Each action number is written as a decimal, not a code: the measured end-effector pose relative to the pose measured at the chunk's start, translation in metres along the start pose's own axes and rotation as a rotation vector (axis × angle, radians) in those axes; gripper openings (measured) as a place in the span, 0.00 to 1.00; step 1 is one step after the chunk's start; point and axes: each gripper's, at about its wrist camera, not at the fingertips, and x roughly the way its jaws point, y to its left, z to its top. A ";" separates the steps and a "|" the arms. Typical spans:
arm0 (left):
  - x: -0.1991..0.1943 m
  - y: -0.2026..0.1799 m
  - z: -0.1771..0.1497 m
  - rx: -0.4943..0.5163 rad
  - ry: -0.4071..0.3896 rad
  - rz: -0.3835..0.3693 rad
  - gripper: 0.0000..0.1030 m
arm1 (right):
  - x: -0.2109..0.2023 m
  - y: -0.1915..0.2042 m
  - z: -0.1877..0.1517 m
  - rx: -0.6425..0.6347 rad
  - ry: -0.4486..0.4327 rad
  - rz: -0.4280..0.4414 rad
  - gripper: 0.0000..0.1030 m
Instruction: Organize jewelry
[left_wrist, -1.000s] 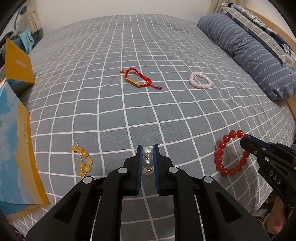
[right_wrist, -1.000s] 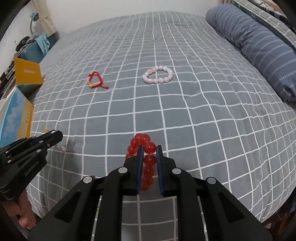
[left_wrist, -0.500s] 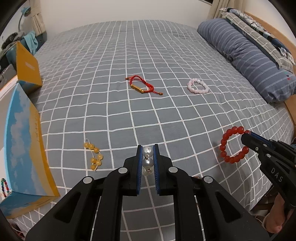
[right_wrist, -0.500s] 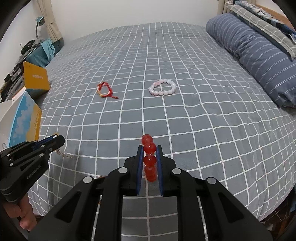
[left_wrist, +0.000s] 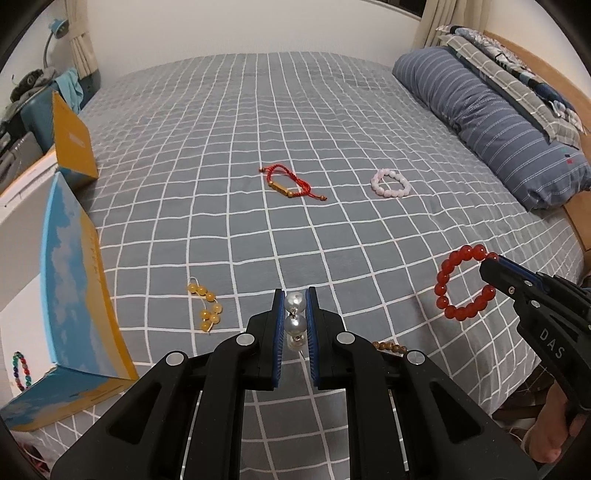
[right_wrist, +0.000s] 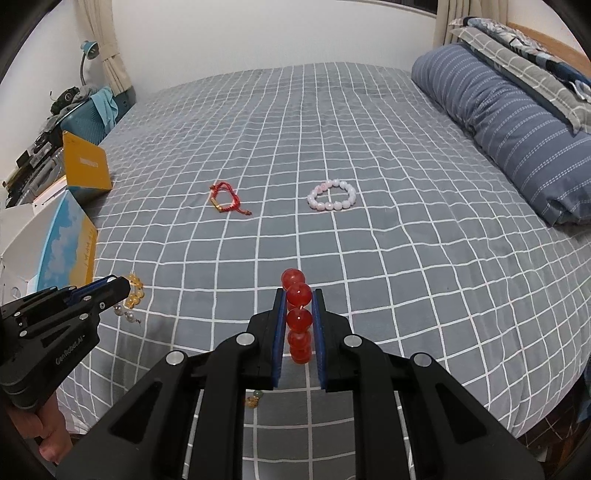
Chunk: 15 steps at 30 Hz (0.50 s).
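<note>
left wrist view: the left gripper (left_wrist: 295, 325) is clamped on a string of pearls (left_wrist: 294, 320), lifted above the checked bedspread (left_wrist: 295, 147). the right gripper (right_wrist: 299, 321) pinches a red bead bracelet (right_wrist: 298, 317), which hangs off the bed. a red cord bracelet (left_wrist: 288, 182), a pink bead bracelet (left_wrist: 390, 182) and yellow beads (left_wrist: 207, 308) lie on the bedspread, well apart.

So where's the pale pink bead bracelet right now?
The pale pink bead bracelet lies mid-bed in both views, right of the red cord bracelet, near the striped blue pillow.
</note>
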 end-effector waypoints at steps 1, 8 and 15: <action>-0.002 0.001 0.000 0.000 -0.003 0.000 0.10 | -0.003 0.002 0.000 -0.003 -0.004 0.001 0.13; -0.019 0.005 -0.002 -0.004 -0.030 0.016 0.10 | -0.014 0.015 0.003 -0.021 -0.029 0.002 0.13; -0.039 0.017 -0.001 -0.017 -0.063 0.031 0.10 | -0.025 0.033 0.011 -0.040 -0.057 0.025 0.13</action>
